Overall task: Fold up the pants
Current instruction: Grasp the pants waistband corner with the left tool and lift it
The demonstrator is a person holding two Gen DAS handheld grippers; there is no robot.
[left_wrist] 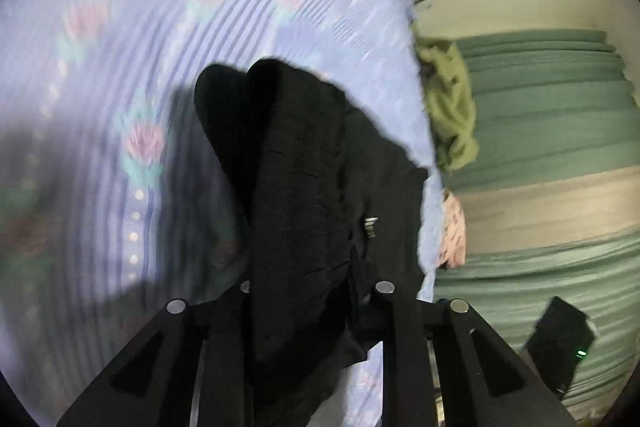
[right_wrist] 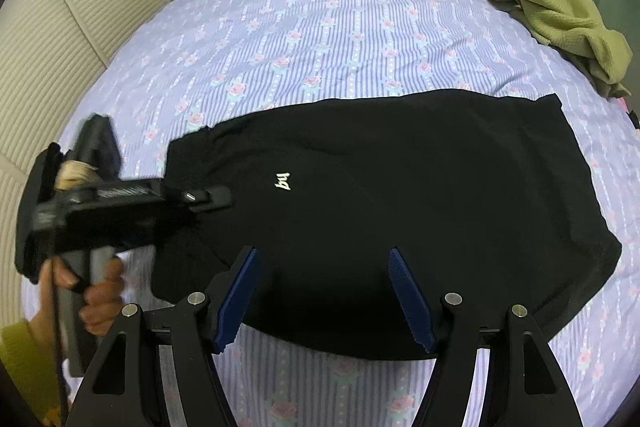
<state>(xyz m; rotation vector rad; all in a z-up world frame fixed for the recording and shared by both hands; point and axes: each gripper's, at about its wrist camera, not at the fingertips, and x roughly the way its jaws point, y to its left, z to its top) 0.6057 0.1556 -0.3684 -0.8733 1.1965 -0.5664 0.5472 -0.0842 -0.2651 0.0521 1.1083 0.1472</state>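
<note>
Free room and obstacles. The black pants [right_wrist: 400,195] lie flat across the near part of the bed [right_wrist: 320,27]; beyond them the striped sheet runs bare to the headboard end. A crumpled olive garment [right_wrist: 560,23] occupies the far right edge of the bed. At the left end of the pants, the left tongs [right_wrist: 212,197] and the hand [right_wrist: 100,291] holding them block approach. The right tongs [right_wrist: 324,291], jaws apart, hang over the pants' near edge with nothing between them.
</note>
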